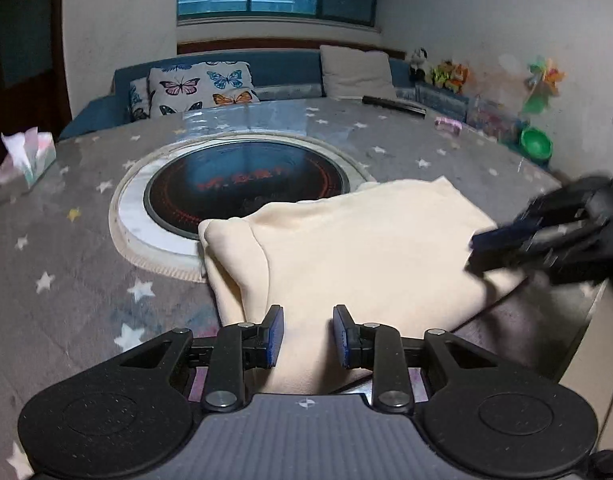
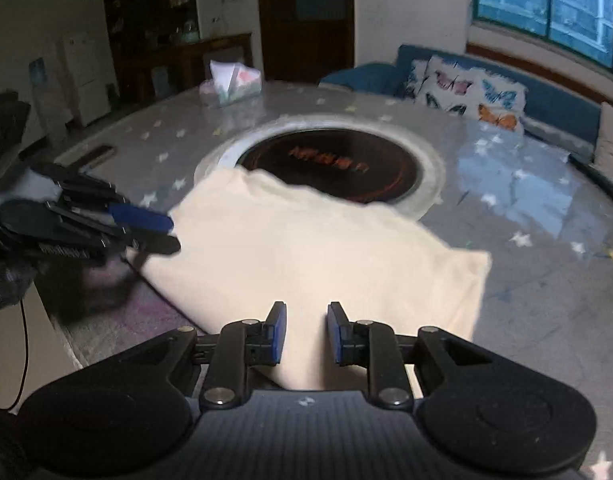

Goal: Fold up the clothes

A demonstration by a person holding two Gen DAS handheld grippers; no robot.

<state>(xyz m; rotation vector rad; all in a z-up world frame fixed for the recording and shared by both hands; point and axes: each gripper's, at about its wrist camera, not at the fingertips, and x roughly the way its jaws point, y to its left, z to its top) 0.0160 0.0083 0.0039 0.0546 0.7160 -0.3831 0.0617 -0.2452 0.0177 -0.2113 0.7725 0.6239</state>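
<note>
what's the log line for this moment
cream garment folded on table | left gripper open | right gripper open | nothing held

Cream garment (image 1: 346, 248), folded flat.
Lies spread ahead of and beneath both pairs of jaws, far edge overlapping dark round inset.

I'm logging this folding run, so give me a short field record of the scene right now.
garment: cream garment, folded, lying flat on the table
surface: round table with grey star-print cover
table centre: dark round hob, garment's far edge overlaps it
left gripper: jaws apart over the near edge, not gripping
right gripper: jaws apart over the garment, not gripping
other: tissue box at the table's edge
</note>
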